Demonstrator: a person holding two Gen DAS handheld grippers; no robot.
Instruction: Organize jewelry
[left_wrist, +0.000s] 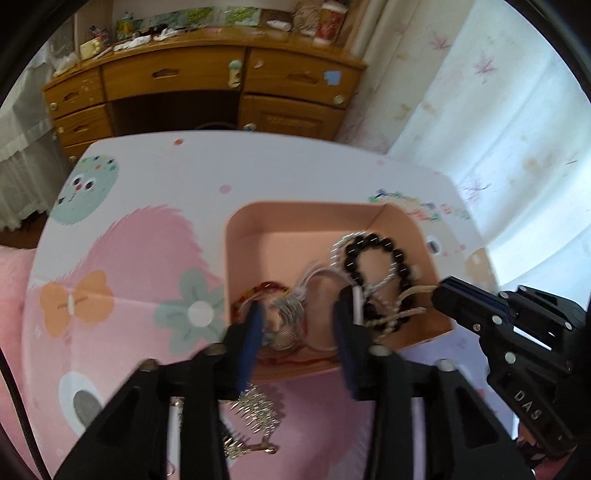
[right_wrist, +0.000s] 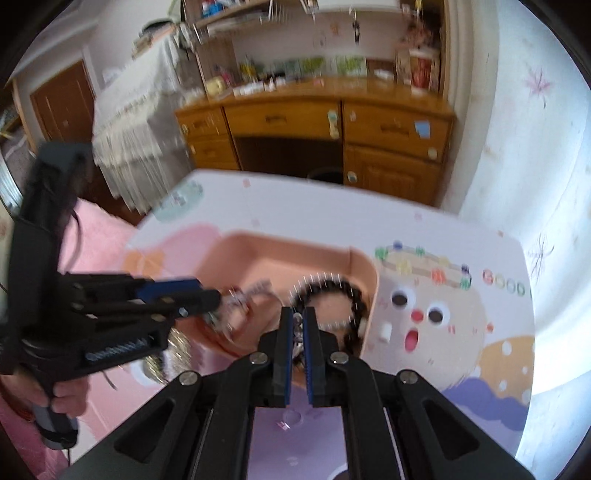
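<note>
Nearest the left wrist camera, a silver chain (left_wrist: 255, 413) lies on the patterned table (left_wrist: 147, 177), between the base of the fingers and the near wall of the pink box (left_wrist: 243, 218). Just beyond it, the left gripper (left_wrist: 301, 314) hangs spread wide over the box, its fingers empty, above a red cord bracelet (left_wrist: 264, 288) and a tangle of silver strands (left_wrist: 291, 310). Further right in the box lies a black bead bracelet (left_wrist: 384, 251), with a braided cord (left_wrist: 402, 314) beside it. At the right, the right gripper (right_wrist: 298, 317) is pressed nearly together on something thin and silvery, probably a chain end; blur hides just what. To do this well, I would lift slowly so the tangled strands part without dragging the beads, and keep the left fingers clear. Readable writing: "DAS" on the right gripper's body, and "GOOD" printed on the table at far right.
</note>
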